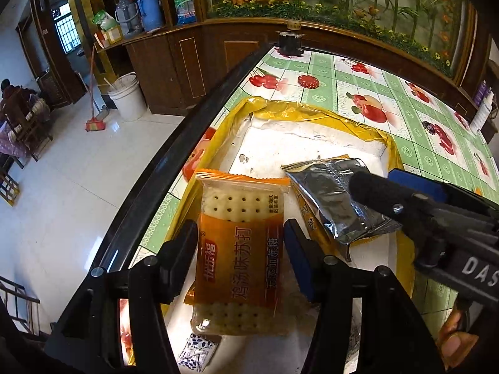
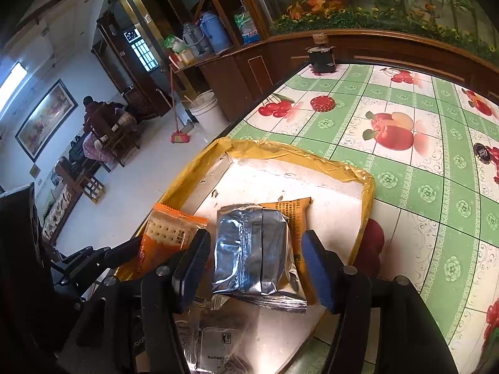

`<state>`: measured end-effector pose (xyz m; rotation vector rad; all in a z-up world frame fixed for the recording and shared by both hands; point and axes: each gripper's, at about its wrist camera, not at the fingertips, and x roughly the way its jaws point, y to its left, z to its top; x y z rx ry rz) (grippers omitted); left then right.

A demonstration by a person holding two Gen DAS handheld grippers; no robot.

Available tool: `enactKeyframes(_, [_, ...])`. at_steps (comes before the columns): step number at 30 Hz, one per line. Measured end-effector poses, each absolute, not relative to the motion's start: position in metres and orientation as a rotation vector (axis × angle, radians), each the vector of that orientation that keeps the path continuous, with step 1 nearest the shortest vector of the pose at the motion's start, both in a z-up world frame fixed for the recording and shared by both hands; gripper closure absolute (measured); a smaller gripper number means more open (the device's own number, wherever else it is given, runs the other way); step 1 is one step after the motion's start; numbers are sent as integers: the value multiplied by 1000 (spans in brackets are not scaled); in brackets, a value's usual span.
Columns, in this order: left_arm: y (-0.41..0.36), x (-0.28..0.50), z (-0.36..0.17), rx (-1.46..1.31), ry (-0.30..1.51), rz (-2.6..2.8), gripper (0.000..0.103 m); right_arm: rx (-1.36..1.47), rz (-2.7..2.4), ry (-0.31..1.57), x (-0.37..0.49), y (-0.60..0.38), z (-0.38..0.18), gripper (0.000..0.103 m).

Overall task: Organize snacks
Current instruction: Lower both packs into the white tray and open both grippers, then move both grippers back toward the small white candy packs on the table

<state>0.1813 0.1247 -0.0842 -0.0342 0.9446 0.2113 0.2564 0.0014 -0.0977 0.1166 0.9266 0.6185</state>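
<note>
left hand-held gripper [image 1: 240, 251]: jaws straddle the cracker packet [image 1: 238, 249] over the yellow-rimmed tray [image 1: 312, 115], gap visible, no firm grip. right hand-held gripper [image 2: 255, 268] likewise around the silver packet [image 2: 255, 249]. lay packets flat, side by side, before withdrawing.

Cracker packet [image 1: 240, 249] and foil packet [image 1: 336, 199] lie side by side in the tray [image 1: 312, 115], cracker packet left, foil packet right. The tray sits on the table [image 1: 405, 99], beside its left edge.
</note>
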Motion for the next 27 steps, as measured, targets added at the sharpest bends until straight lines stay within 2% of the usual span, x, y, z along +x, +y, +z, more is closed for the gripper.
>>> enactKeyframes(2, [125,176,-80,-35,928,226,45,138,623,917,253,-5,-93,40])
enactKeyframes(5, [122,165,-70,-17,880,267,45,179,619,892,242,-22,-84,33])
enactKeyframes(7, [120,155,-63,-16,845,287,40,203,613,873,232,-36,-77,33])
enactKeyframes(15, [102,114,-35,-21,755,255,39,268,542,806,177,-102,-54,27])
enactKeyframes(18, [91,103,-24,-14,720,242,33,287,503,787,151,-131,-50,27])
enactKeyframes(27, [59,78,-1,20,652,188,33,373,400,764,94,-207,-57,24])
